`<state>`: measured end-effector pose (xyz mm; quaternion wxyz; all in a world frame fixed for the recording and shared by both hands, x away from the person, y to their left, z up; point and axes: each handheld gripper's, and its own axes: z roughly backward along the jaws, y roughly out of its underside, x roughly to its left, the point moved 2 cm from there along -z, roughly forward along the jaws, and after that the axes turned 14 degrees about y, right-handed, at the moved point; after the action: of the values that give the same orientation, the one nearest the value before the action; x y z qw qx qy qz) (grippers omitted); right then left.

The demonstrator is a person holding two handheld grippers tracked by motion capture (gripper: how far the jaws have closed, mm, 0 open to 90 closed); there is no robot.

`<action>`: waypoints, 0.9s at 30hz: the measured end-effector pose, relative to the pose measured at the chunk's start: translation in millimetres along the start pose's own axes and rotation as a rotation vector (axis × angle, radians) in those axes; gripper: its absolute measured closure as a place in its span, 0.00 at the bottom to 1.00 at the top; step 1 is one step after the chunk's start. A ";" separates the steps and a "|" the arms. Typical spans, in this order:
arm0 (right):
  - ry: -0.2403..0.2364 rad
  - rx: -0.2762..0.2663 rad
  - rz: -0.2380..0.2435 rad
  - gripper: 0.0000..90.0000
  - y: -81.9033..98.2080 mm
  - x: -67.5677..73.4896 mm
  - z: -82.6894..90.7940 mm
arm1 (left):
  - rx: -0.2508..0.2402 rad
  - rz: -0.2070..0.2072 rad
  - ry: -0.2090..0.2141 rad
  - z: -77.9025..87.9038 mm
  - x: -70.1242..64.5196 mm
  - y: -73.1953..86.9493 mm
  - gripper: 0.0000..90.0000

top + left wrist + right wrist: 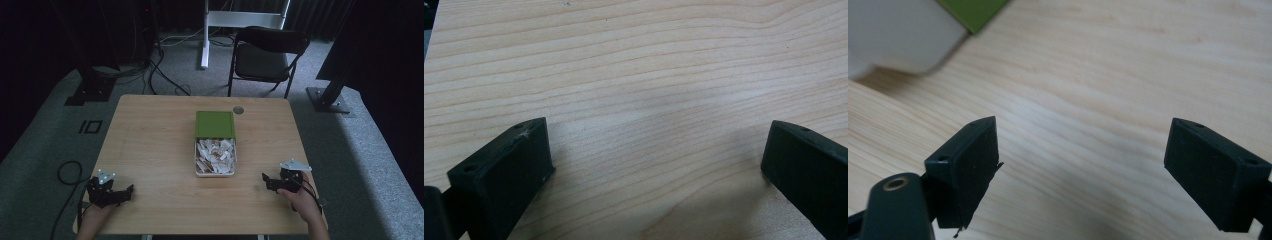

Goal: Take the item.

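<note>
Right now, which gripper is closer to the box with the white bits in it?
The right gripper. It sits a short way off the box, near its front right corner. The left gripper rests farther away, near the table's front left edge. Both are open and touch nothing.

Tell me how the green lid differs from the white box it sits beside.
The green lid is plain and flat-topped, while the white box lies open, filled with pale wrappers. The green lid lies farther from the person; the white box lies nearer, between the left tongs and right tongs. Both are squarish and touch.
</note>
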<state>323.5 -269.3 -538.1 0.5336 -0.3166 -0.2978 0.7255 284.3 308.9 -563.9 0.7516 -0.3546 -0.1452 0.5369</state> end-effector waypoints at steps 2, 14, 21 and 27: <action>-0.023 -0.022 -0.009 0.15 -8.4 3.1 5.3 | 0.000 0.000 0.000 0.0 0.0 0.0 0.01; -0.052 -0.125 0.011 0.16 -46.5 10.6 23.5 | -0.002 0.002 0.000 -0.1 -0.1 0.0 0.01; -0.104 -0.200 0.059 0.18 -69.5 22.7 33.0 | -0.002 0.002 0.000 -0.1 -0.1 0.0 0.01; -0.173 -0.240 0.096 0.21 -86.9 34.7 37.2 | -0.002 0.001 0.000 -0.1 -0.1 0.0 0.01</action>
<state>337.5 -217.3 -452.9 0.4290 -0.3281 -0.4117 0.7340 284.3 308.8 -564.0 0.7509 -0.3556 -0.1454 0.5372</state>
